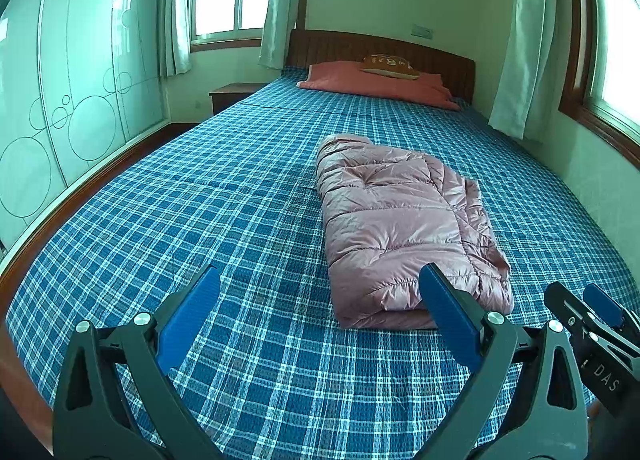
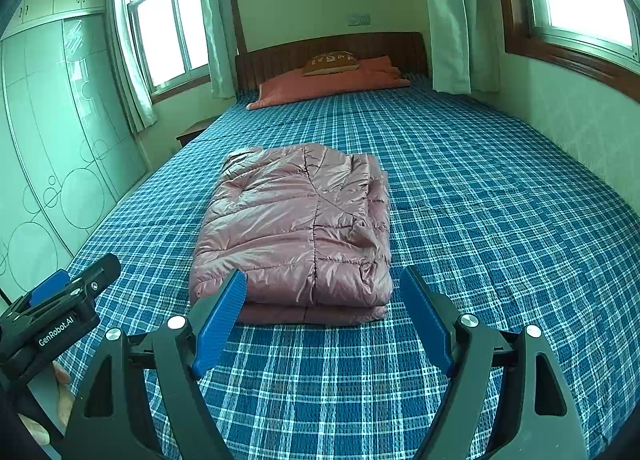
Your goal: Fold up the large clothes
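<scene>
Pink and glossy, the quilted jacket [image 2: 296, 228] lies folded into a thick rectangular bundle on the blue checked bedspread [image 2: 500, 220], near the foot of the bed and toward the side by the wall with the window. Its layers are stacked evenly, with the folded edge facing the cameras, so the folding looks close to finished, if not done.

Both claws hang over the bedspread on the near side of the bundle, touching nothing. The left gripper [image 1: 320, 312] has its 2 blue pads spread wide with only checked cloth between them; the jacket sits just beyond its right pad. The right gripper [image 2: 320, 312] is likewise spread and empty, and the bundle's near edge is framed between its pads but clear of them. Held apart like this, they seem to be letting the bundle rest and showing it released.

Around it there is little to hinder: an orange pillow [image 2: 332, 84] with a small brown cushion [image 2: 330, 62] lies at the wooden headboard [image 2: 332, 48], well apart from the jacket. Curtains, 2 windows and a wardrobe [image 1: 60, 100] line the room's edges.
</scene>
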